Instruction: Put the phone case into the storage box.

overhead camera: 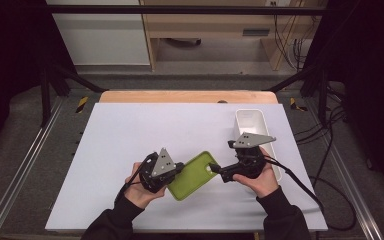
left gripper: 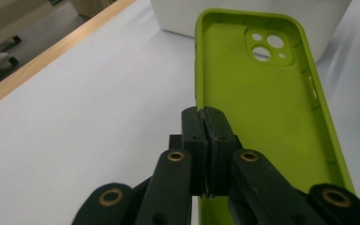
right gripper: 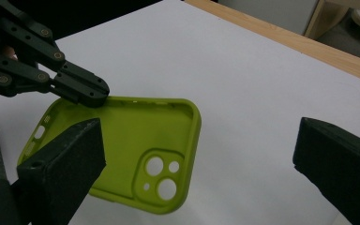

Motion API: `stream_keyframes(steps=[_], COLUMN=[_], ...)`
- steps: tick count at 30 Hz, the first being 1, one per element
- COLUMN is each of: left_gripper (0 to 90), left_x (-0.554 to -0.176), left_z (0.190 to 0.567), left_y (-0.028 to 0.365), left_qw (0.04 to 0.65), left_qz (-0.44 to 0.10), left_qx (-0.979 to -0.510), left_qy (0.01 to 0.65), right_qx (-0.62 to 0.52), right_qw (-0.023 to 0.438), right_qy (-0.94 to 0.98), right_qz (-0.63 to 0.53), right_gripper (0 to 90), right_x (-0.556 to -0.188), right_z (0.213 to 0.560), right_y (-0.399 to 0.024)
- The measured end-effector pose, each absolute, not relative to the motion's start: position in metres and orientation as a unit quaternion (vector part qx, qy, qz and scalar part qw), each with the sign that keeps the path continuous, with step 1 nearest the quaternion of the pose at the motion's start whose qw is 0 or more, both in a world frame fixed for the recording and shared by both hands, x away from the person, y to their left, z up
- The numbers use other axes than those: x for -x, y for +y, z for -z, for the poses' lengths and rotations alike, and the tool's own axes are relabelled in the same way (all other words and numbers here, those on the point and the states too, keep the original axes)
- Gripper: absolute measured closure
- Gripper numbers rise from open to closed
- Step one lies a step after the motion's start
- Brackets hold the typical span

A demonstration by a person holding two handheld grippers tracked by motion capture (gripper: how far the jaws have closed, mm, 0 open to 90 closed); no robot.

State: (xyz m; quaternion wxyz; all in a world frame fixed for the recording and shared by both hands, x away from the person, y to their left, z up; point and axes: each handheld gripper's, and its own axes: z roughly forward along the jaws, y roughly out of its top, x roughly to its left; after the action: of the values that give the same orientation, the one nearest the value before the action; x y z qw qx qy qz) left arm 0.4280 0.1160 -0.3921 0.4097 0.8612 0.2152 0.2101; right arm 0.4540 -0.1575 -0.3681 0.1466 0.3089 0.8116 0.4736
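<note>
The left gripper (left gripper: 205,123) has its jaws pressed together on the side wall of the green phone case (left gripper: 262,122), pinching that thin rim between the pads; the case stretches away beyond the jaw tips, hollow side up (camera cut-outs at the far end). The right gripper (right gripper: 199,157) has its jaws spread wide with nothing gripped, the case's camera corner lying between them, nearer one jaw. A white bin (overhead camera: 252,122) stands just behind the right gripper.

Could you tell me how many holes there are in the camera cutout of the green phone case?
4: in the case two large round holes and, stacked at the middle of the raised cutout, and two small ones and, at opposite corners. None look hidden.
</note>
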Motion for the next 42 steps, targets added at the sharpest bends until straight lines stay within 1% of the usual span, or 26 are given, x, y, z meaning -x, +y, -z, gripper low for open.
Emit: stream_keyframes(steps=[13,20,26,29,33,37,42], left_gripper=[88.2,88.2,88.2,88.2,88.2,88.3,88.3], left_x=[-0.425,-0.423,-0.422,-0.421,-0.42,-0.42,-0.419], left_z=[0.386,0.385,0.384,0.383,0.383,0.383,0.383], left_y=[0.112,0.109,0.108,0.109,0.109,0.11,0.11], left_qw=[0.412,0.412,0.413,0.414,0.415,0.415,0.416], left_qz=[-0.22,-0.224,-0.228,-0.228,-0.23,-0.23,-0.23], left_qx=[-0.86,-0.861,-0.86,-0.86,-0.859,-0.859,-0.859], left_qy=[0.205,0.198,0.194,0.194,0.193,0.19,0.188], right_qx=[-0.323,-0.324,-0.325,-0.327,-0.331,-0.331,-0.335], right_qw=[0.131,0.113,0.098,0.095,0.086,0.062,0.037], right_qy=[0.817,0.825,0.832,0.834,0.834,0.835,0.838], right_qz=[-0.459,-0.449,-0.438,-0.434,-0.434,-0.435,-0.429], right_gripper=[4.6,9.5,15.8,16.4,22.3,31.0,38.0], right_x=[-0.463,-0.469,-0.471,-0.472,-0.474,-0.477,-0.48], right_z=[0.368,0.368,0.371,0.372,0.371,0.371,0.373], right_y=[-0.153,-0.15,-0.148,-0.147,-0.148,-0.149,-0.148])
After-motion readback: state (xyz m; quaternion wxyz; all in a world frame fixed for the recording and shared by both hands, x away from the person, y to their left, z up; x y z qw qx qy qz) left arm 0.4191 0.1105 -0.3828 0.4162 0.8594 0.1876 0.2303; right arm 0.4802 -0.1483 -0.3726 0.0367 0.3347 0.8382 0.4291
